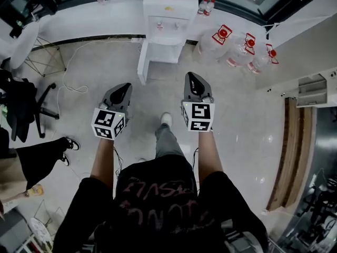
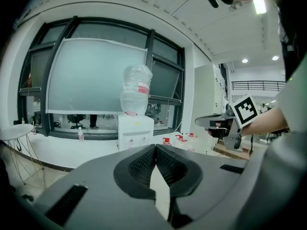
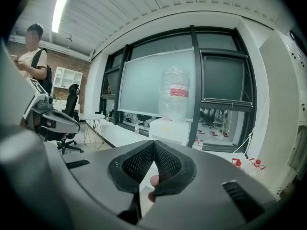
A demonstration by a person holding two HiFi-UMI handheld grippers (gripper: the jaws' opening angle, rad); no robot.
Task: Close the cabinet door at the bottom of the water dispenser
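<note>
The white water dispenser (image 1: 169,15) stands against the far wall with a bottle on top. Its bottom cabinet door (image 1: 142,62) is swung open toward me at its lower left. Both grippers are held out in front of me, well short of the dispenser. My left gripper (image 1: 125,87) is shut with nothing in it, and so is my right gripper (image 1: 191,77). In the left gripper view the dispenser (image 2: 135,131) is straight ahead beyond the closed jaws (image 2: 155,148), and the right gripper (image 2: 224,127) shows alongside. The right gripper view shows the dispenser (image 3: 169,128) past its closed jaws (image 3: 153,143).
Several large water jugs (image 1: 234,46) lie on the floor right of the dispenser. An office chair (image 1: 23,109) and a seated person's legs (image 1: 50,154) are at the left. A cable (image 1: 71,83) runs over the tiled floor. A wooden strip (image 1: 289,152) lines the right side.
</note>
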